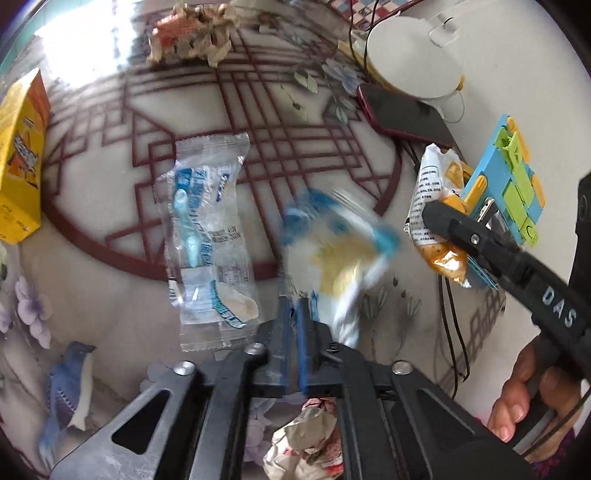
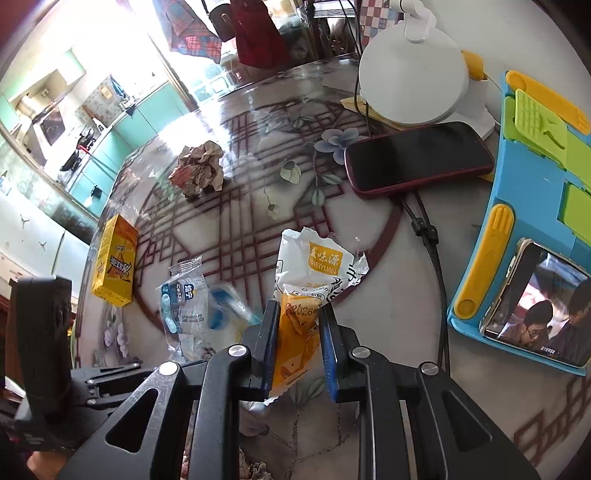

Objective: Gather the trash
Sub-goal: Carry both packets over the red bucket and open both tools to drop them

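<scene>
My left gripper (image 1: 295,317) is shut on a blue, white and yellow wrapper (image 1: 340,243), blurred by motion, held above the table. My right gripper (image 2: 297,332) has its jaws around a white and orange snack wrapper (image 2: 314,266); it also shows in the left wrist view (image 1: 436,206). A clear toothbrush-style wrapper (image 1: 207,240) lies flat on the table, also in the right wrist view (image 2: 183,306). A crumpled brown paper ball (image 2: 199,170) sits farther back (image 1: 192,33). More crumpled paper (image 1: 306,443) lies below my left gripper.
A yellow carton (image 2: 114,266) stands at the left edge. A dark red phone (image 2: 417,158), a white lamp base (image 2: 413,85), black cables (image 2: 432,251) and a blue-green phone stand (image 2: 517,206) holding a lit phone crowd the right side.
</scene>
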Demonstrator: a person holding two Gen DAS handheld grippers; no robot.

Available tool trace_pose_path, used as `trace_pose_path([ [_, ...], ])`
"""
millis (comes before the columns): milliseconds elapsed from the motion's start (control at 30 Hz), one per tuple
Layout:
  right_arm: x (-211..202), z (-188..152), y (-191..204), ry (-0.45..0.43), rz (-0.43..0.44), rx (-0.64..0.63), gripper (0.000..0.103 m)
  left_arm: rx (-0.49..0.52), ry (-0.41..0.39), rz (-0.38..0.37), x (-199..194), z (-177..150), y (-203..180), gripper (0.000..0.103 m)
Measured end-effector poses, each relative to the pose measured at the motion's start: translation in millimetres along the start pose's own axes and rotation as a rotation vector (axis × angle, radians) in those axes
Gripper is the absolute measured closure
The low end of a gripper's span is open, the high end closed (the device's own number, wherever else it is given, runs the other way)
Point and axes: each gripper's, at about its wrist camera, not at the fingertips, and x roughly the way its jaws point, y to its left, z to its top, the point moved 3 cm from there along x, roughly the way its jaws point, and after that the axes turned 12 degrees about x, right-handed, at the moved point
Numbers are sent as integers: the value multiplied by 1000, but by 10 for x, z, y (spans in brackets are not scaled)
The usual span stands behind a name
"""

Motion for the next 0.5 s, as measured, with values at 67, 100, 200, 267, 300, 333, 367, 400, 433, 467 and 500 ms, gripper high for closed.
trace_pose_path([
  [67,-14,12,36,-2,13,0,84,14,-33,11,-116,-11,-3,103],
  [100,-34,23,71,-6,22,-4,84,18,-51,15,-189,-15,-1,103],
  [200,-93,55,188,-20,42,-26,84,14,-121,20,-447,-26,22,103],
  [267,-138,78,280,-33,56,-43,84,6,-156,25,-609,-28,51,103],
  [300,-167,89,334,-39,65,-52,84,6,-175,39,-698,-44,70,103],
  [333,-192,94,381,-44,73,-60,84,8,-189,53,-764,-57,93,103],
  [367,-215,95,429,-49,81,-68,84,9,-204,71,-834,-74,127,103],
  [400,-235,92,480,-53,87,-77,84,6,-219,94,-906,-103,164,103],
  [433,-253,83,540,-56,91,-90,84,2,-228,109,-951,-117,203,103],
  [467,-261,73,584,-57,94,-100,84,-7,-237,125,-1001,-143,255,103],
  [500,-267,54,636,-57,101,-112,84,-17,-241,135,-1038,-171,304,103],
])
